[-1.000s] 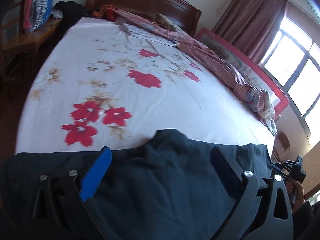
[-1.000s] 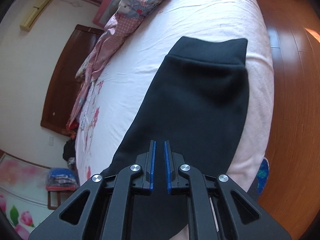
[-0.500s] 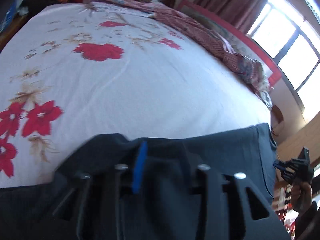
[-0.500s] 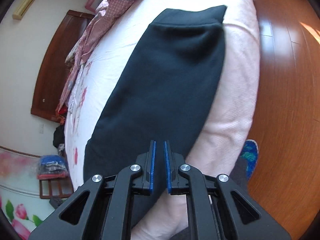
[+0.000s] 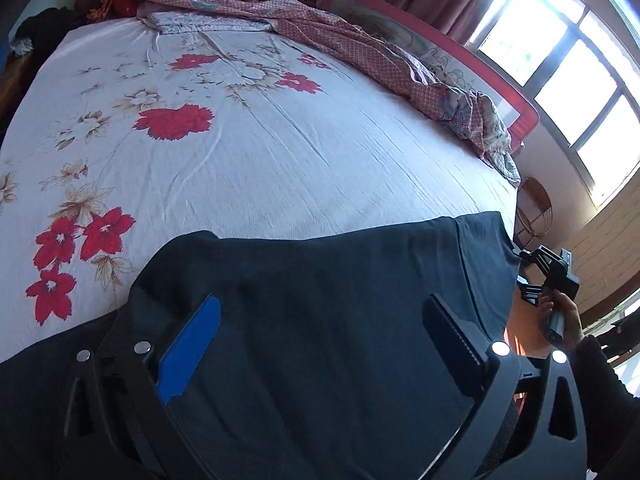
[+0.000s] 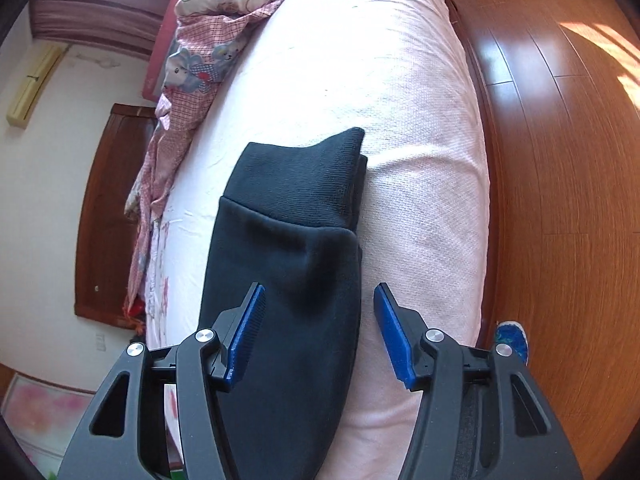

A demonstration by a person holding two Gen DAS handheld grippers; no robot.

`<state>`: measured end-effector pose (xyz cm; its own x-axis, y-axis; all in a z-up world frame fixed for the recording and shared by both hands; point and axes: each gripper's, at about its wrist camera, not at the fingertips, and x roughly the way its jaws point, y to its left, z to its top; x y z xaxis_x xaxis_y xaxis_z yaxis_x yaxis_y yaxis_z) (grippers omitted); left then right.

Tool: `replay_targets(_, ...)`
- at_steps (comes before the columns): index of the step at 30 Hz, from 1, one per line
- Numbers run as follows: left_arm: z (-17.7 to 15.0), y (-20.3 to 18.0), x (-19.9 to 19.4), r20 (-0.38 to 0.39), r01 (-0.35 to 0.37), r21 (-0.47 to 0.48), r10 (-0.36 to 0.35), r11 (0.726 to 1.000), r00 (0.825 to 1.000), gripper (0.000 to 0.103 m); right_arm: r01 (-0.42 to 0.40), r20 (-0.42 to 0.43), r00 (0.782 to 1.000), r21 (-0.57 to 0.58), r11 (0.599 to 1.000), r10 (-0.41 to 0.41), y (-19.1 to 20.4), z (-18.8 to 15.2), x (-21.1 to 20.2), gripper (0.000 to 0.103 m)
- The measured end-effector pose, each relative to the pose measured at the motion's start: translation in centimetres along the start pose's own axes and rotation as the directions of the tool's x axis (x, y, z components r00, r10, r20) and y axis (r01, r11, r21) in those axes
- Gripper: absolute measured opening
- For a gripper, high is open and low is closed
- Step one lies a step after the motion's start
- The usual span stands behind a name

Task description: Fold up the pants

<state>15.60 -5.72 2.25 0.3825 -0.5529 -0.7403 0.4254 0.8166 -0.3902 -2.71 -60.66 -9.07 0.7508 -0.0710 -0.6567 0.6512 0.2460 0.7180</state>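
Dark navy pants [image 5: 328, 320] lie flat along the near edge of the bed. My left gripper [image 5: 320, 312] is open just above the pants' wide upper part, holding nothing. In the right wrist view the pants leg [image 6: 288, 280] ends in a ribbed cuff [image 6: 304, 176]. My right gripper [image 6: 318, 296] is open over the leg, short of the cuff, holding nothing. The right gripper also shows in the left wrist view [image 5: 548, 276], in a hand beyond the pants' right end.
The bed [image 5: 280, 160] has a white sheet with red flowers. A pink checked quilt [image 5: 380, 56] lies along its far side by a red rail [image 5: 440, 48]. The wooden headboard [image 6: 108, 208] is at the back. The wooden floor [image 6: 560, 160] lies right of the bed.
Both grippers have opened: the left closed briefly half a second ago and is wide again; the right was shut before. The right gripper has moved towards the cuff.
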Motion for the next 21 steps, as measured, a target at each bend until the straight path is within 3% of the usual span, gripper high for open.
replay_targets(2, -0.9, 1.0, -1.6, -0.003, 0.002, -0.042, -0.002, 0.999, 1.000, 0.101, 0.029, 0.025, 0.999, -0.060, 0.998, -0.027, 0.8, -0.3, -0.3, 0.054)
replay_targets(3, -1.4, 1.6, -2.2, -0.006, -0.002, -0.066, 0.001, 0.998, 1.000, 0.101, 0.080, 0.035, 0.996, -0.113, 0.990, -0.076, 1.6, -0.6, -0.4, 0.045)
replay_targets(5, -2.5, 2.8, -3.4, -0.018, -0.028, -0.108, 0.027, 0.994, 0.999, 0.101, 0.083, 0.008, 0.996, -0.190, 0.978, -0.083, 3.1, -1.1, -0.7, 0.034)
replay_targets(7, -3.5, 3.8, -4.2, -0.030, -0.048, -0.138, 0.045, 0.989, 0.999, 0.101, 0.069, -0.007, 0.997, -0.225, 0.972, -0.072, 3.9, -1.2, -0.7, 0.034)
replay_targets(10, -5.1, 4.8, -5.1, -0.033, -0.040, -0.176, 0.035, 0.984, 0.999, 0.101, 0.028, -0.069, 0.997, -0.118, 0.993, -0.037, 2.3, -0.1, 1.1, 0.034)
replay_targets(13, -6.2, 5.1, -5.8, -0.024, -0.036, -0.203, 0.031, 0.979, 0.999, 0.101, -0.013, -0.049, 0.999, -0.065, 0.998, 0.010, 1.8, 0.0, 1.2, 0.034)
replay_targets(15, -6.6, 5.3, -6.4, -0.012, -0.032, -0.219, 0.030, 0.975, 0.999, 0.101, 0.069, -0.038, 0.996, -0.126, 0.990, -0.075, 3.2, -0.4, 1.0, 0.011)
replay_targets(16, -6.9, 5.5, -6.8, -0.008, -0.030, -0.235, 0.029, 0.972, 1.000, 0.101, 0.086, -0.018, 0.996, -0.156, 0.984, -0.090, 4.2, -0.6, 0.5, 0.010)
replay_targets(18, -7.1, 6.0, -7.6, 0.003, -0.018, -0.269, 0.019, 0.963, 1.000, 0.101, 0.126, 0.045, 0.992, -0.294, 0.948, -0.118, 8.0, -1.5, -1.0, 0.009)
replay_targets(20, -7.5, 6.7, -9.2, 0.032, -0.023, -0.297, 0.034, 0.955, 0.999, 0.101, 0.174, 0.122, 0.984, -0.500, 0.849, -0.130, 13.2, -3.7, -2.5, 0.009)
replay_targets(21, -7.6, 7.0, -10.1, 0.051, -0.029, -0.304, 0.046, 0.952, 0.998, 0.101, 0.196, 0.158, 0.980, -0.603, 0.773, -0.125, 16.0, -5.5, -3.2, 0.009)
